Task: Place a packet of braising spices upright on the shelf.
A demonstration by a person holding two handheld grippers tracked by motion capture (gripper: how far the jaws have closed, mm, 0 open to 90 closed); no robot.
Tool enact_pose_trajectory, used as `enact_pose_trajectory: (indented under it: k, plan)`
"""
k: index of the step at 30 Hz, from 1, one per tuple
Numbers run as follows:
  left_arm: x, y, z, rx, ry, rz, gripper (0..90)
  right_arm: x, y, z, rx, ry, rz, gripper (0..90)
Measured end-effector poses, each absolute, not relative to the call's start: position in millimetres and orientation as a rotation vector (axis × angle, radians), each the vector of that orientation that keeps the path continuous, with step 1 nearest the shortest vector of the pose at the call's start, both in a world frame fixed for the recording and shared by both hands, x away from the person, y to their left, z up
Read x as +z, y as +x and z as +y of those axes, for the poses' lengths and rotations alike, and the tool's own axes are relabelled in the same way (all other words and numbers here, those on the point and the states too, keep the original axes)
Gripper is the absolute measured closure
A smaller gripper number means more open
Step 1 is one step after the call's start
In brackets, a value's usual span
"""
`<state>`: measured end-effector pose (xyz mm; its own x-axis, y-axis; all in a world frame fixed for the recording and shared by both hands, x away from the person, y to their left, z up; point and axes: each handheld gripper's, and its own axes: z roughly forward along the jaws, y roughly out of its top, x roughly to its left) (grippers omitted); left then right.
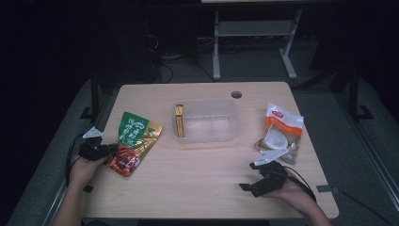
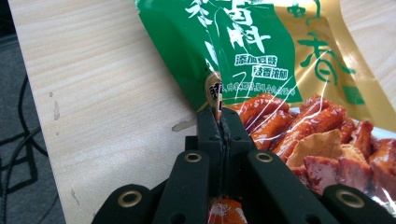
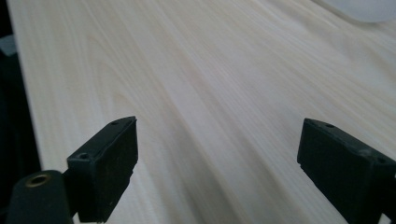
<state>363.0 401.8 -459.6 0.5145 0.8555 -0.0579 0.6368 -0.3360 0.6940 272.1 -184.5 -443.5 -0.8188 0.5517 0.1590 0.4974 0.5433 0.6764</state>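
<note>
Now the left gripper has its jaws pinched tight on the near left edge of the snack bag, which lies flat on the left side of the table. That bag looks light and soft, and its shiny skin is probably slippery, so I think the thin flat edge is the best place to grab it; a pinch on the puffy middle could slide off or squash the food inside. It will likely droop and swing when it comes up, because it is held by one edge. From the left gripper view you can see the two black jaws closed with a fold of the bag caught between them, and the red food pieces printed on it. From the high view that pinch is too small to make out, but you can see where everything sits: a clear box in the middle toward the far side with a yellow packet at its left wall, and a white bag on the right. The right gripper rests near the right front of the table, and the right gripper view shows its jaws wide apart with bare wood between them.
</note>
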Motion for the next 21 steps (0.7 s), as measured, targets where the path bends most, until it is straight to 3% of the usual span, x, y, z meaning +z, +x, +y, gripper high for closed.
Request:
enact_pose_trajectory:
  k: [21]
  plan:
    - [-416.2, 337.8, 402.2, 0.440, 1.991, 1.129, 89.7, -437.2, 272.1, -186.5, 1.201, 0.922, 2.643, 12.6]
